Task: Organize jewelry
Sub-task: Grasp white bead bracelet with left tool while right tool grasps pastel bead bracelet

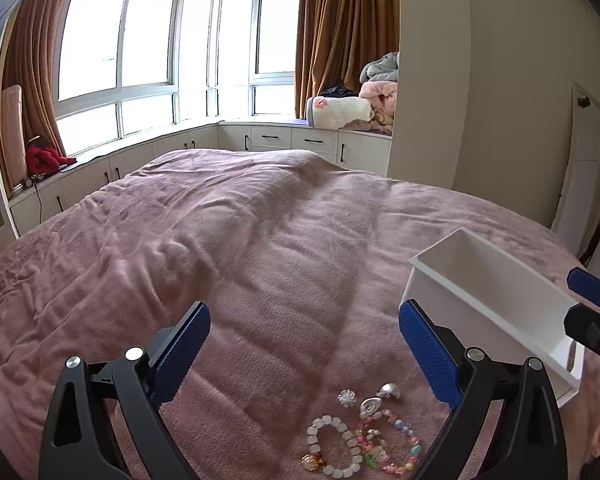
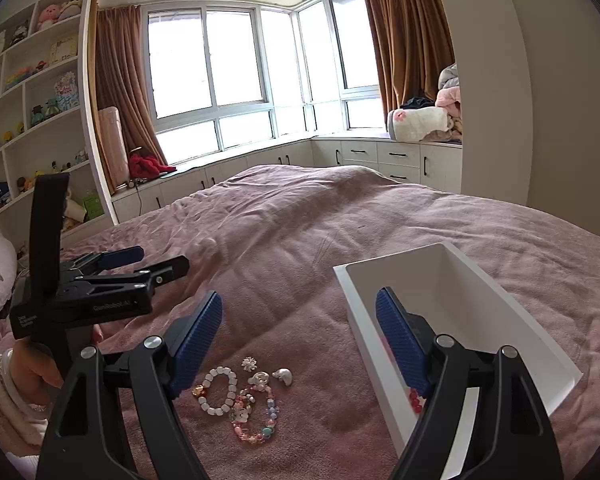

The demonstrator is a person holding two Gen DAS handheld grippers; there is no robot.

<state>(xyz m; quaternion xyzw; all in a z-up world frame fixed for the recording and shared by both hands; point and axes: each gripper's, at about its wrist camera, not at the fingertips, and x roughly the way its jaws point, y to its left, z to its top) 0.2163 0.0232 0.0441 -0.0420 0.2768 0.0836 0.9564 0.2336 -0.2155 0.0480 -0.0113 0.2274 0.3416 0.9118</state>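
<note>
Jewelry lies in a small heap on the pink bedspread: a white bead bracelet (image 2: 219,391) (image 1: 334,446), a multicoloured bead bracelet (image 2: 256,414) (image 1: 392,444), a white flower piece (image 2: 249,363) (image 1: 346,396) and silver pieces (image 2: 283,376) (image 1: 388,391). A white rectangular box (image 2: 452,280) (image 1: 496,300) stands to their right, with red beads (image 2: 415,400) inside. My left gripper (image 1: 304,344) is open and empty, above and behind the heap. My right gripper (image 2: 299,336) is open and empty, its right finger (image 2: 400,344) over the box.
The wide bed (image 1: 240,240) stretches ahead. Window-side cabinets (image 2: 380,156) with folded blankets (image 2: 424,122) lie beyond. White shelves (image 2: 32,92) with toys stand at the left. The left gripper's body (image 2: 92,284) shows in the right wrist view.
</note>
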